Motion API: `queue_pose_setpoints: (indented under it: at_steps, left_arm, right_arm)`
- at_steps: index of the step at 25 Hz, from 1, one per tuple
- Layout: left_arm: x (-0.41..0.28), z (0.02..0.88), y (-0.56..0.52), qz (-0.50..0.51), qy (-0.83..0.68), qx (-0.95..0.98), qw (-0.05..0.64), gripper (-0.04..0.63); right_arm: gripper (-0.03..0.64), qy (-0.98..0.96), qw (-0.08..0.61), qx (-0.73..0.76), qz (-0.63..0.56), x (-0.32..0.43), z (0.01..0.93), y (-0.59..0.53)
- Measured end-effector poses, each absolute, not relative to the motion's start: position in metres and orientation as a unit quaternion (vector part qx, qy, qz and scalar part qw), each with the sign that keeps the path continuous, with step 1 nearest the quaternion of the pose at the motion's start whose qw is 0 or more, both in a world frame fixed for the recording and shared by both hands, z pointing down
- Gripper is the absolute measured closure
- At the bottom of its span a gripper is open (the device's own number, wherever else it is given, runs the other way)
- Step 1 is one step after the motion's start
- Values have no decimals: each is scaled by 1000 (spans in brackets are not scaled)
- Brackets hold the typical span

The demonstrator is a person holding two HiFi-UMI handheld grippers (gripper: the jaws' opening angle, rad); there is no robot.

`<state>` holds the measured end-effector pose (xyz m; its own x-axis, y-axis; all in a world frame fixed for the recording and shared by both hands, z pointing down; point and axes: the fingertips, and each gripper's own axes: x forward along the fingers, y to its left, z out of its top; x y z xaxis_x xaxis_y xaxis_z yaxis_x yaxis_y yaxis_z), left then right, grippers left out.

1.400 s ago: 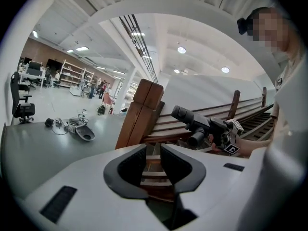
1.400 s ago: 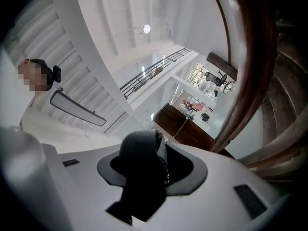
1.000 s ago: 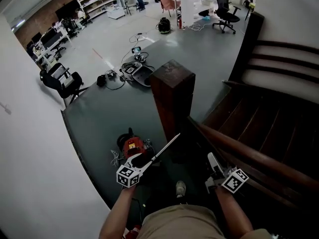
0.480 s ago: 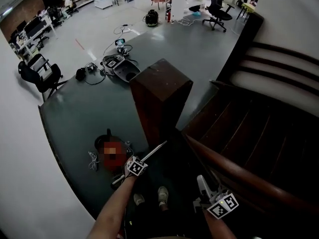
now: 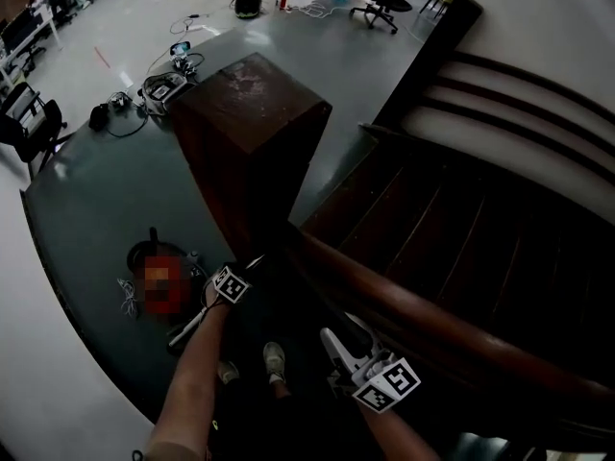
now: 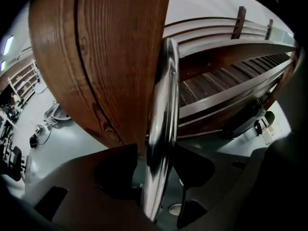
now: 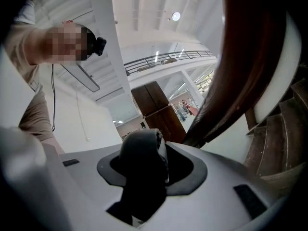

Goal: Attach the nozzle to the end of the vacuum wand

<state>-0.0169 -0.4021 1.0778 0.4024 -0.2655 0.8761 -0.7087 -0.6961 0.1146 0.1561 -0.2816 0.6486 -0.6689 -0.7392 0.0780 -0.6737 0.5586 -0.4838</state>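
The left gripper (image 6: 156,158) has its fingers clamped on the vacuum wand (image 6: 162,95), which runs ahead of them, close beside the wooden post (image 6: 106,57); a careless swing could strike it. The right gripper (image 7: 147,165) has its fingers part-closed on the dark nozzle (image 7: 140,143), with the handrail (image 7: 240,81) just to their right. Off-axis pushing could twist either piece loose.

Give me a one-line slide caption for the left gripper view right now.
Left gripper clamped on the chrome vacuum wand, wooden newel post and staircase behind.
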Motion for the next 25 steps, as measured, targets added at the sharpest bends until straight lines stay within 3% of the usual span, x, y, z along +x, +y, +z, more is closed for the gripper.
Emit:
queue_pose_setpoints:
  at_steps: [1,2,3,14,25]
  left_arm:
    - [-13,1081,-401,459,-292,803,245,375]
    - [-10,1083,-400,463,-283,804,245,444]
    - [-7,1084,-398,467,-276,804,242,448]
    - [-29,1022,-289,445,-262,836,184,451]
    - [-108,944,-134,420,-233,868,131,451]
  right_arm:
    - [449,881,60,-398,-248,154,656,-282]
    - [449,881,54,-397,-251,152,663,-283]
    - [449,881,49,-397,-253,151,668,-283]
    - [449,865,37,-437,-244,137,655,-260]
    - [449,870,10,-422,-255,42,622,-187]
